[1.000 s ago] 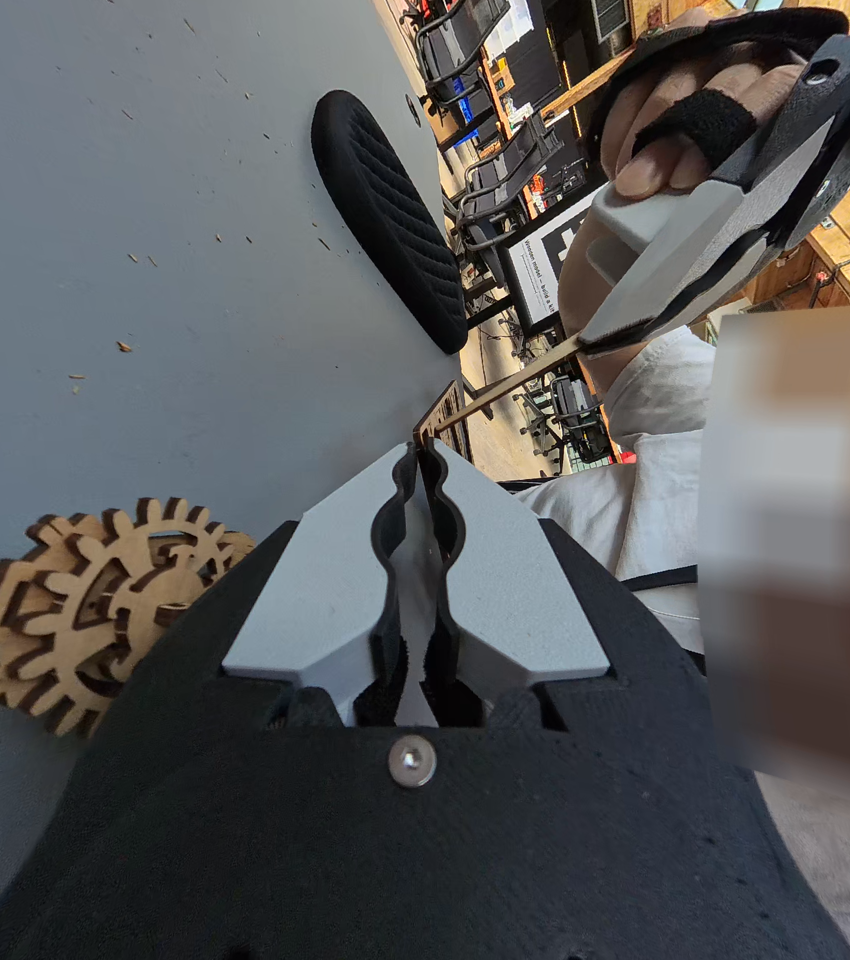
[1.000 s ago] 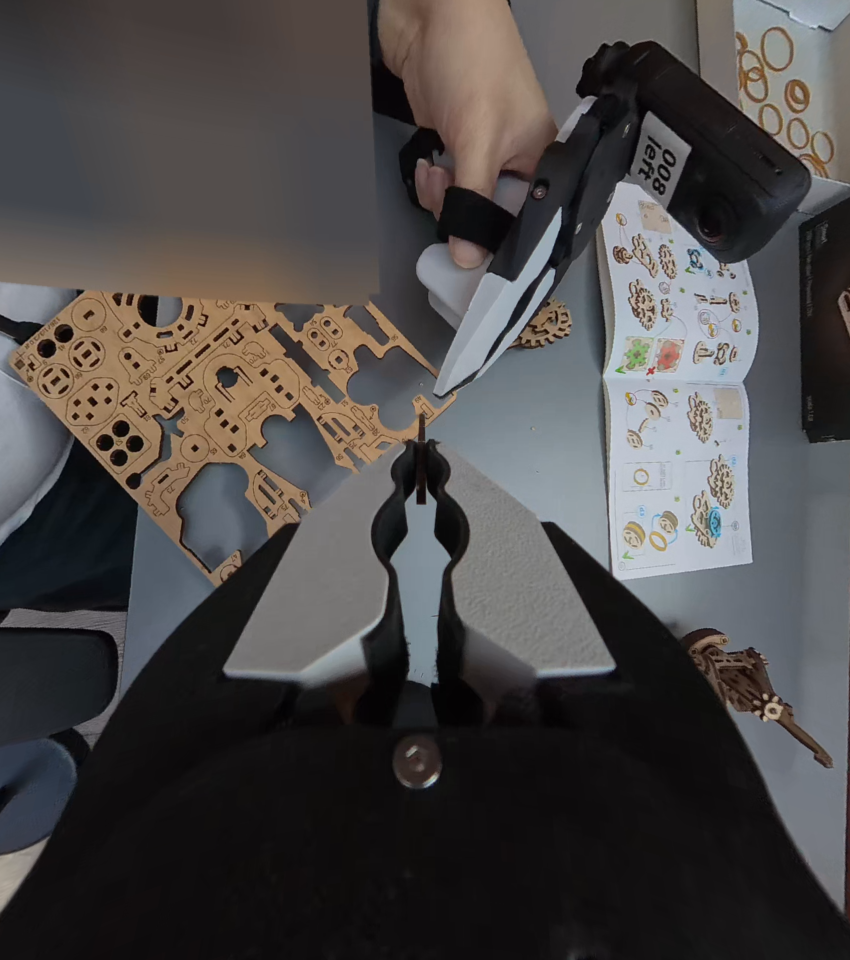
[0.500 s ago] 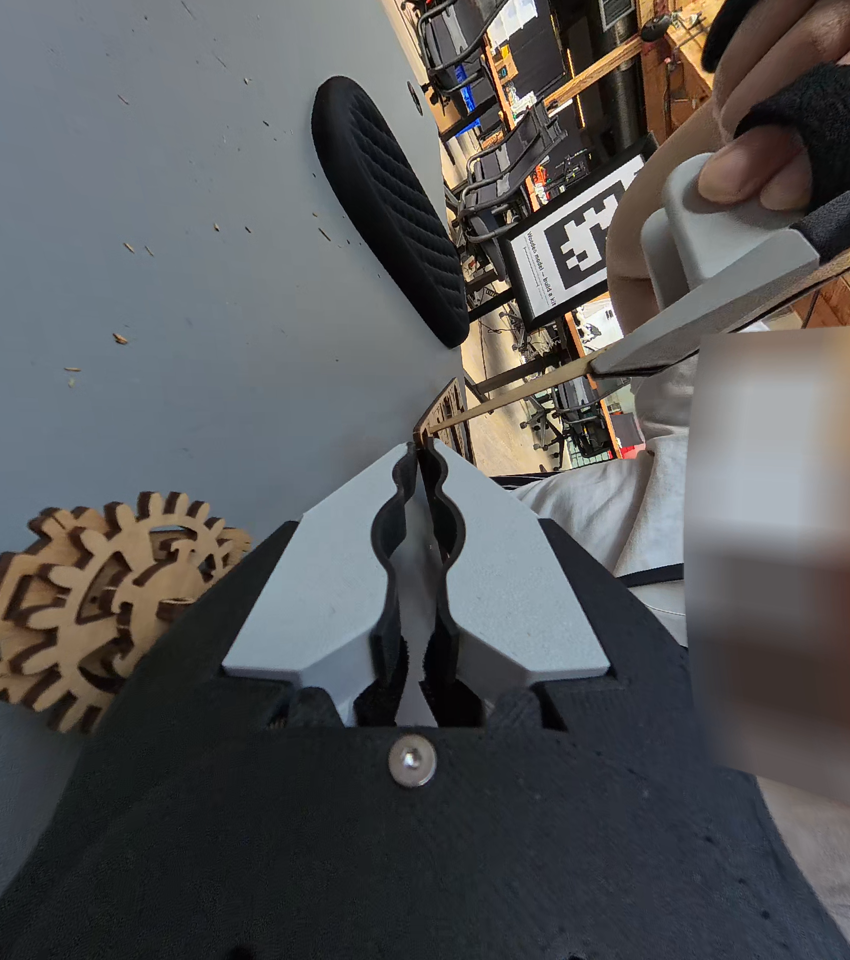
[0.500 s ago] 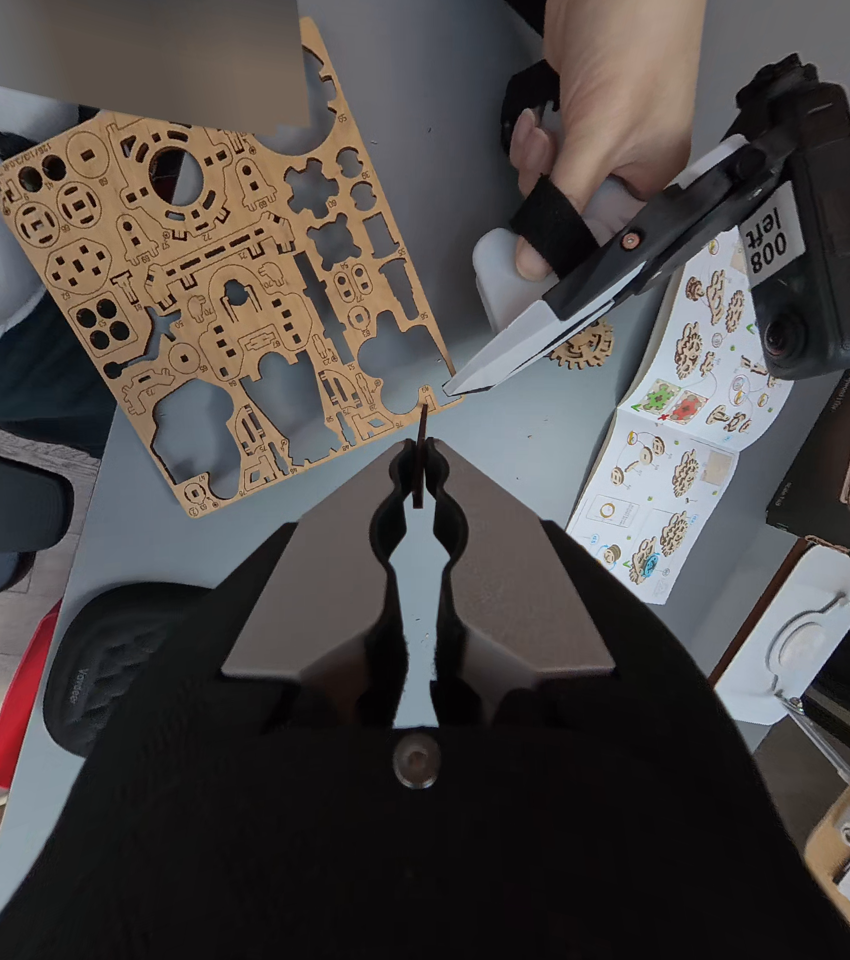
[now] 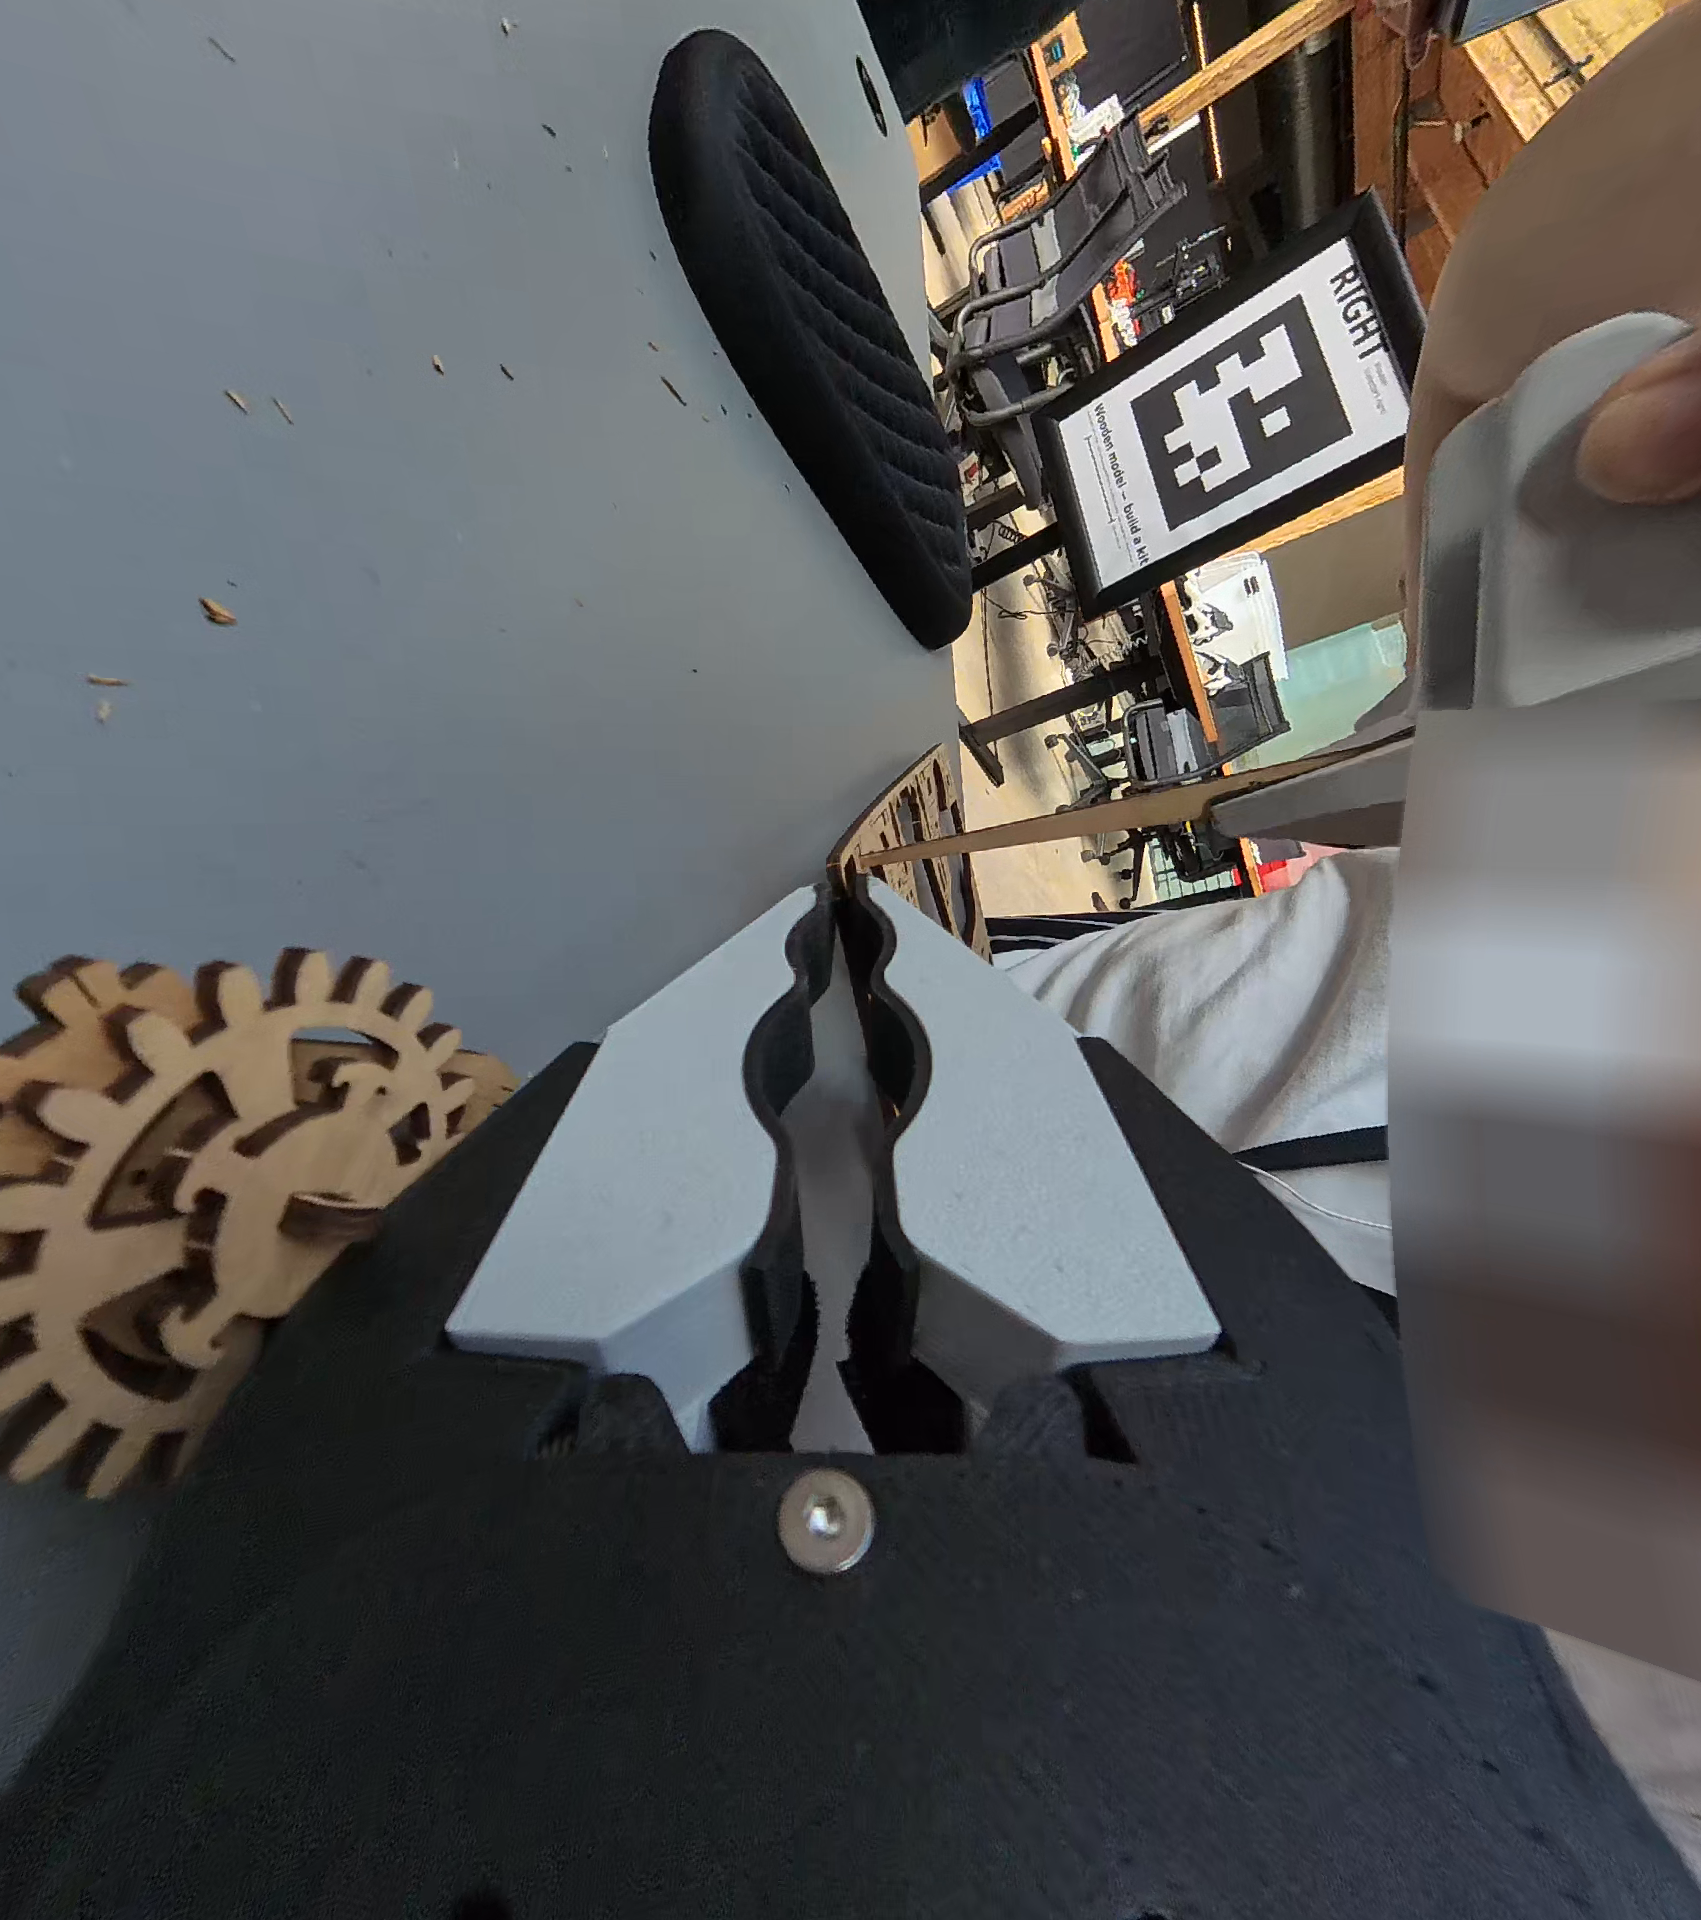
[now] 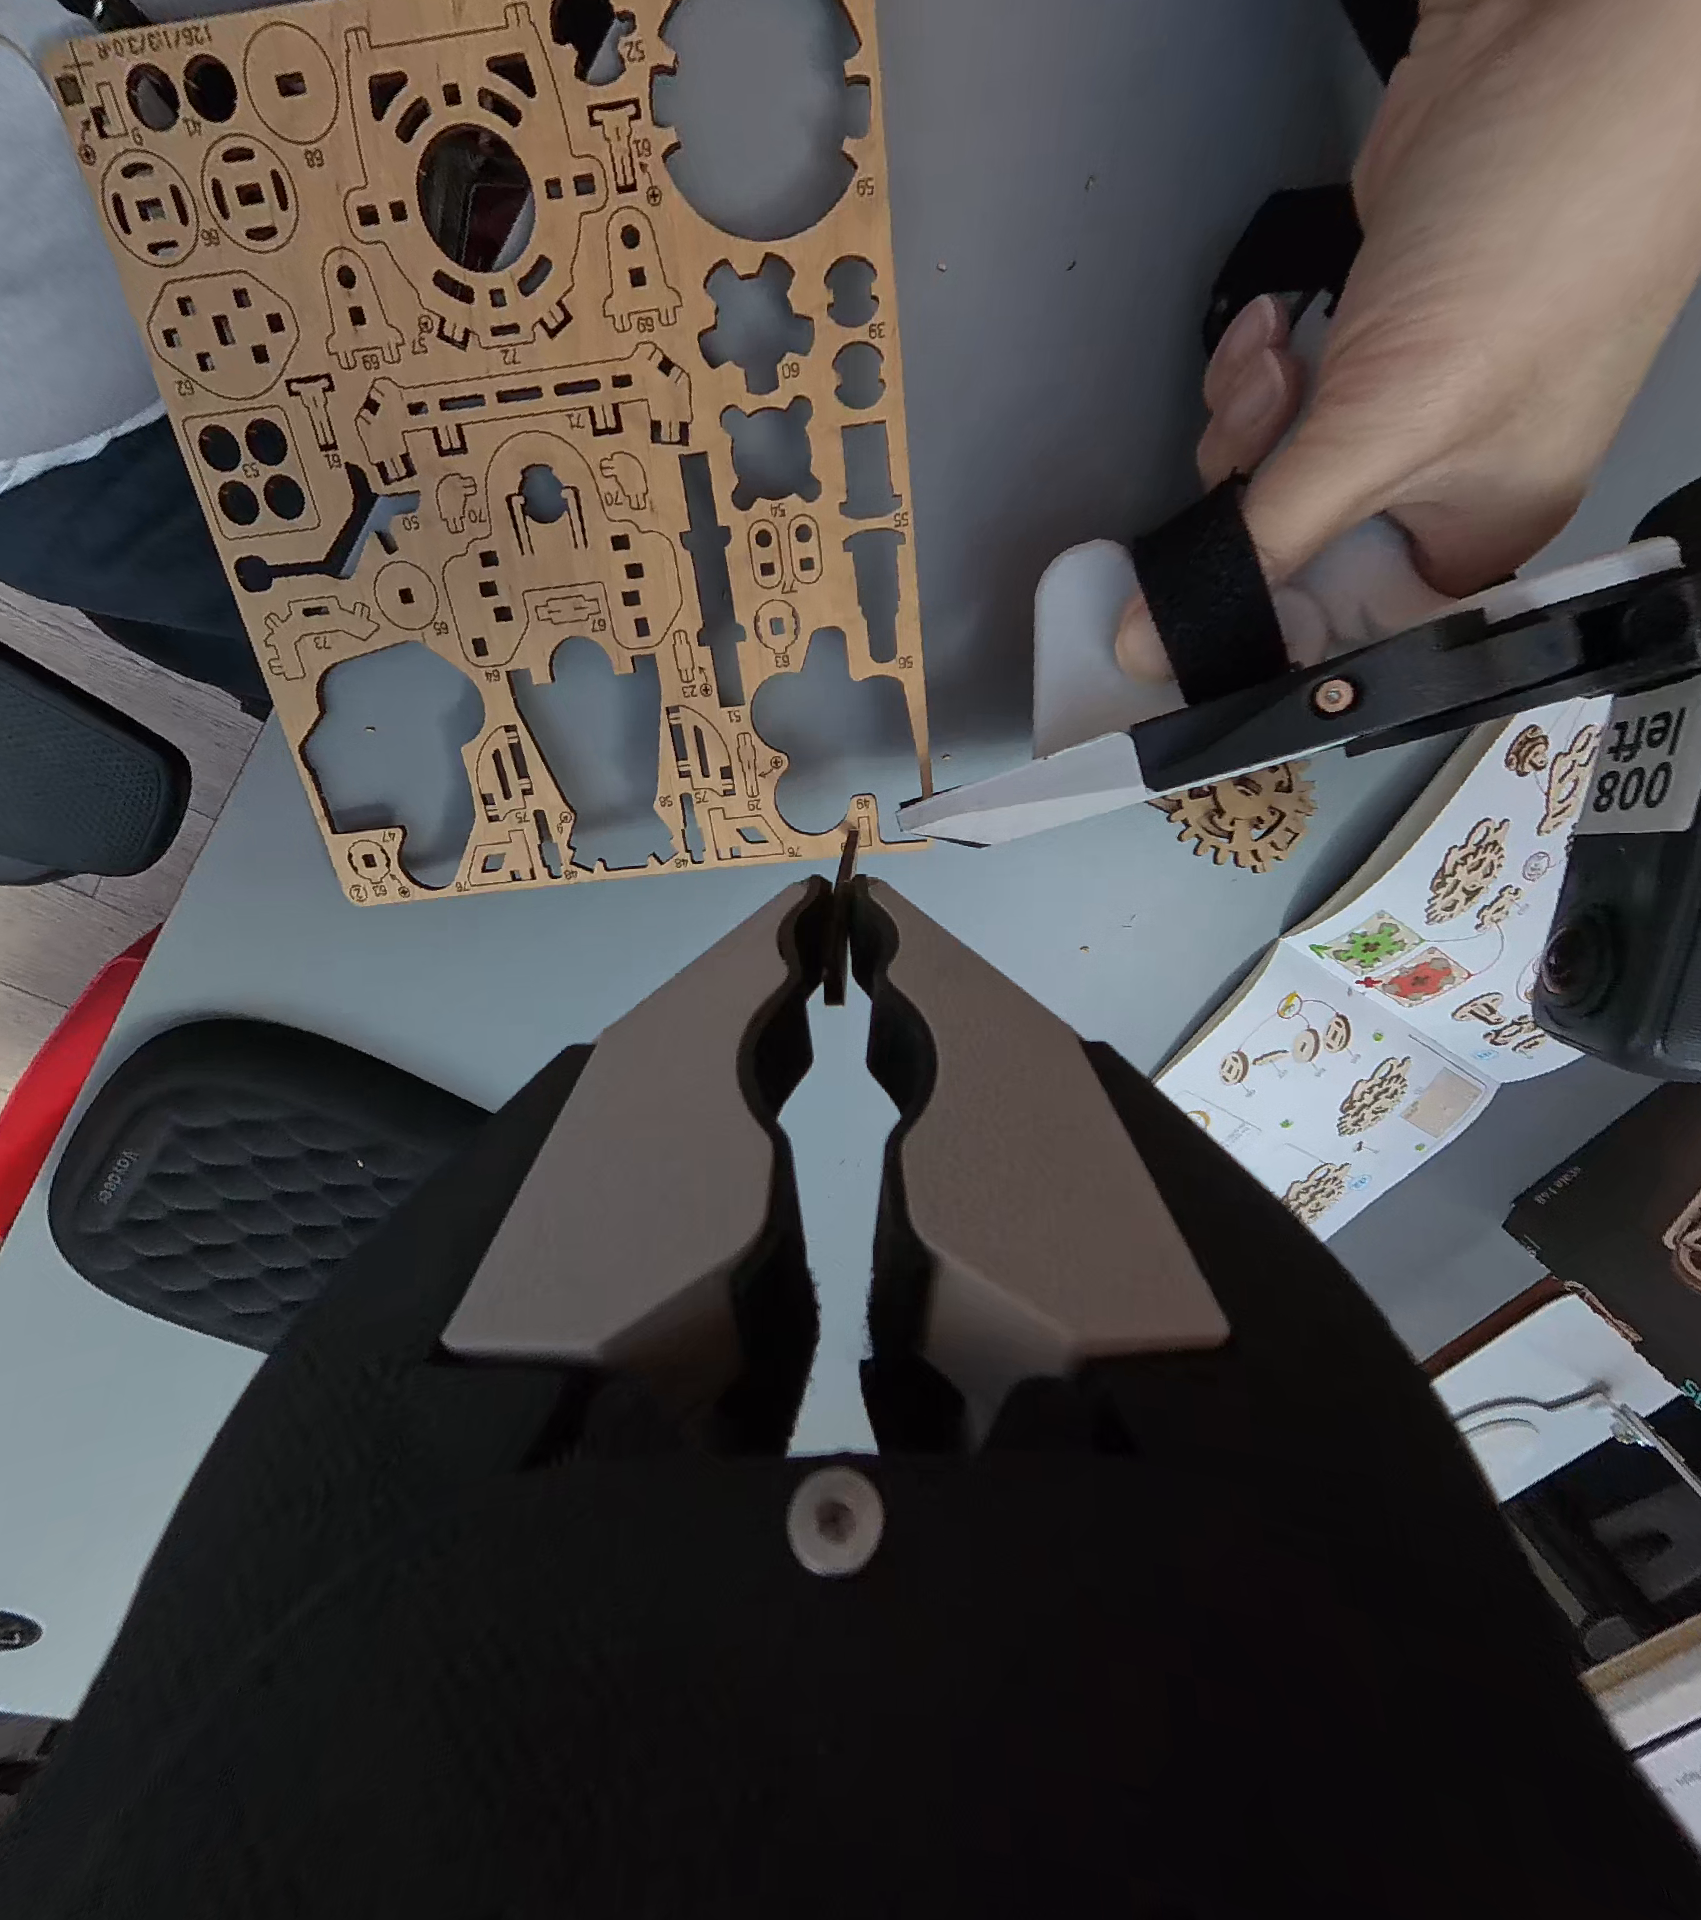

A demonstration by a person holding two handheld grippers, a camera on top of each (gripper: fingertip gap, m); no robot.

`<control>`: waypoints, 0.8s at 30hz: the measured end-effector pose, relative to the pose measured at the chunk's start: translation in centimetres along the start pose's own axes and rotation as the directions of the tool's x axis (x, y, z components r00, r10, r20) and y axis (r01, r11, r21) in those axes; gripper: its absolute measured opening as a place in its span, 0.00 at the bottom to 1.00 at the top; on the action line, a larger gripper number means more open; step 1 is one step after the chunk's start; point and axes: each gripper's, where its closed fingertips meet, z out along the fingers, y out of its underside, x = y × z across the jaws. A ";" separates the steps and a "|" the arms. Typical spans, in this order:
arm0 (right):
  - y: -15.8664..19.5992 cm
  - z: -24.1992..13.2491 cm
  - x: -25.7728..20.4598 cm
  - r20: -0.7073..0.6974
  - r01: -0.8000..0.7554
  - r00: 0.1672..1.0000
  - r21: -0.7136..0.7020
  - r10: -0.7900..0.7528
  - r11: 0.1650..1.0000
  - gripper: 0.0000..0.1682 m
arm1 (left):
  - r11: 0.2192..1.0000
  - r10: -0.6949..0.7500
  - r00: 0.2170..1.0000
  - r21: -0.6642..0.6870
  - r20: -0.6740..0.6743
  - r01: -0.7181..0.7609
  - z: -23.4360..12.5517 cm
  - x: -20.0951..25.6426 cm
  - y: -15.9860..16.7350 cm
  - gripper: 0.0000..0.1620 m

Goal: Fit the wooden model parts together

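My left gripper is clamped on the bottom corner of the wooden sheet, tips pinched tight on the edge. In the left wrist view the sheet runs edge-on away from those tips, thin as a blade. My right gripper is closed on a small flat wooden piece, held edge-on w/ its tip poking past the fingertips, touching or nearly touching the sheet's bottom edge right beside the left tips. Can't tell if that piece is fully free of the sheet or hanging on by a tab.

The sheet is off the grey table, half out over the person's lap. Gear assembly sits on the table near my left gripper; that's prob. where parts end up. Booklet lies open beyond it.

Risks as I see them:
- Piece is thin and gripped only near the tips. Any twist and it snaps or pivots out.
- If a tab is still attached, pulling sideways could splinter it or tear the sheet.
- Left hold is one corner only. The sheet can swing or flex, esp. if the right side pushes on it.
- Both sets of tips are v. close, so they could knock together.
- Dropped piece likely lands in the lap or on the floor, not the table.
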 end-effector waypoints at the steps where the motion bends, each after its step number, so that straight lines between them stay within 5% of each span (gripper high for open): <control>1: 0.0 0.1 -0.1 -0.013 0.008 1.000 0.001 -0.008 1.000 0.02 | 1.000 0.002 1.000 0.000 0.006 -0.002 0.0 -0.1 0.0 0.00; 18: 0.4 0.5 -1.0 -0.233 0.049 0.972 0.136 -0.017 0.990 0.02 | 1.000 -0.005 0.999 0.006 0.034 0.004 -0.1 -0.4 -0.1 0.00; 24: 0.8 -0.1 -0.8 -0.221 -0.043 0.971 0.209 0.089 0.977 0.02 | 0.999 0.042 0.998 -0.006 0.053 -0.042 -0.1 -0.2 0.0 0.00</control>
